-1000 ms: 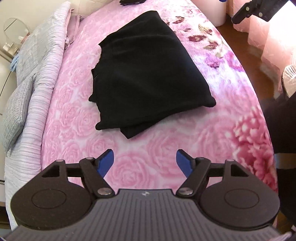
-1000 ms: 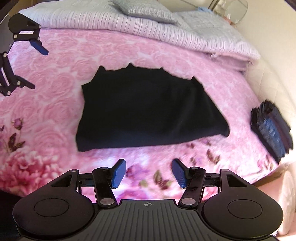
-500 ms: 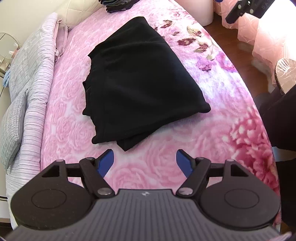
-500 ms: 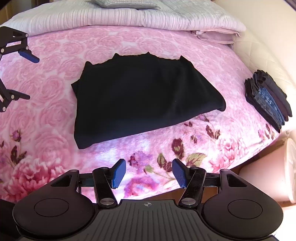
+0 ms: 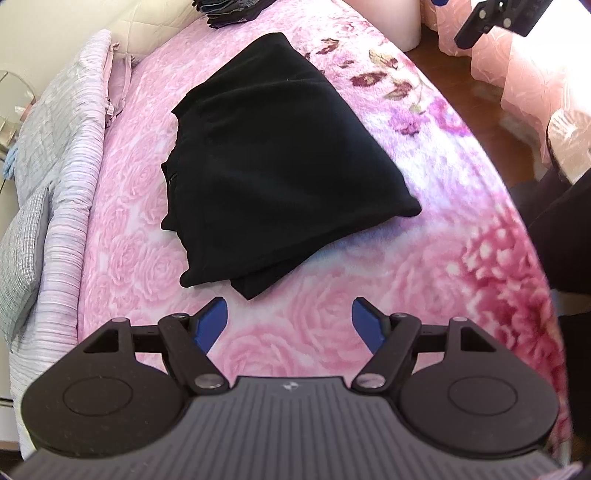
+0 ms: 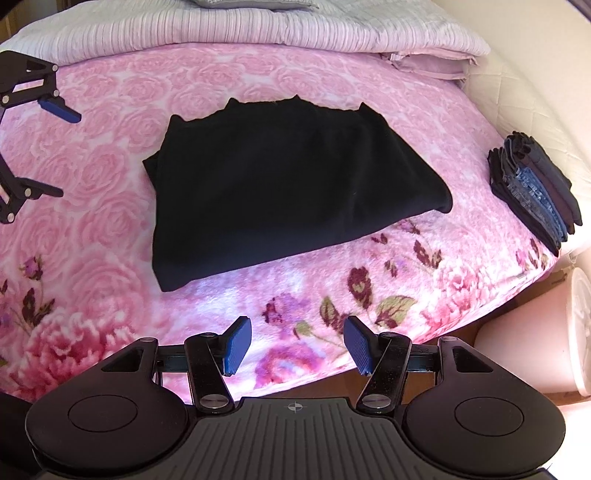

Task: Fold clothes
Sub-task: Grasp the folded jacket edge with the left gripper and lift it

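Observation:
A folded black garment (image 5: 273,158) (image 6: 288,192) lies flat on the pink rose-patterned bed cover (image 5: 332,295) (image 6: 110,166). My left gripper (image 5: 290,325) hovers open just short of the garment's near corner, nothing between its blue pads. My right gripper (image 6: 297,345) is open too, above the bed's flowered edge, well short of the garment. The left gripper (image 6: 44,147) also shows at the left edge of the right wrist view, jaws apart. Part of the right gripper (image 5: 495,16) shows at the top right of the left wrist view.
A stack of folded dark and denim clothes (image 6: 535,192) (image 5: 229,11) sits near the bed's corner. A striped lilac quilt (image 6: 221,29) (image 5: 70,192) and a grey pillow (image 5: 22,254) run along the far side. A white bin (image 6: 546,332) stands on the wooden floor. A person's dark leg (image 5: 561,229) is at right.
Both views have rolled and shifted slightly, bringing the stack of folded clothes further into view. The black garment has not moved. Both grippers stay open.

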The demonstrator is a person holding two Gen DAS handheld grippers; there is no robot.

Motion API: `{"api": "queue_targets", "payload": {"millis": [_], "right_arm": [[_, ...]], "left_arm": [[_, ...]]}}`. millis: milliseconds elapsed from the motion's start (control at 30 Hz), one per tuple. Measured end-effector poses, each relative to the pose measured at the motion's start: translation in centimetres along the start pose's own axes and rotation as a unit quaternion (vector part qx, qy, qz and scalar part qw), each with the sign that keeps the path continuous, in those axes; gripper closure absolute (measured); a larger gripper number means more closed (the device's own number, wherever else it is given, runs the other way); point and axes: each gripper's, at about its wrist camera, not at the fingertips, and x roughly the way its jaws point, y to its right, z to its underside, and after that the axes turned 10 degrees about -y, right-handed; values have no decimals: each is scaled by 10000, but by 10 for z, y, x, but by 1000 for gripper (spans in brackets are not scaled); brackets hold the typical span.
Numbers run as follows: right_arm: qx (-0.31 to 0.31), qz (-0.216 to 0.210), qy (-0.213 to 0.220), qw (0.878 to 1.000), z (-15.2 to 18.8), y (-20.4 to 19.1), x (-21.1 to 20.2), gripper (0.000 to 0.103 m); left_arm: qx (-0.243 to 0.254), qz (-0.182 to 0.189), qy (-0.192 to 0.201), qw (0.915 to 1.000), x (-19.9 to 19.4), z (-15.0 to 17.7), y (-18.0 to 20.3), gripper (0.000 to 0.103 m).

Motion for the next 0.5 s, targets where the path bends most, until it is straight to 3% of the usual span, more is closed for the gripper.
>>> {"api": "queue_targets", "payload": {"millis": [167,267,367,500], "right_arm": [[-472,0,13,9989,1,-27,9,43],[-981,25,13,9952,3,-54,21,41],[-1436,75,-6,9896,6,-79,36,41],[-1729,174,155,9847,9,-99,59,37]], "left_arm": [[544,-351,60,9979,35,12,-1,32],[1147,-592,176,9915,67,17,1,32],[1776,-864,400,9795,100,20,4,32],[2589,-1219,689,9557,145,22,2,32]]}}
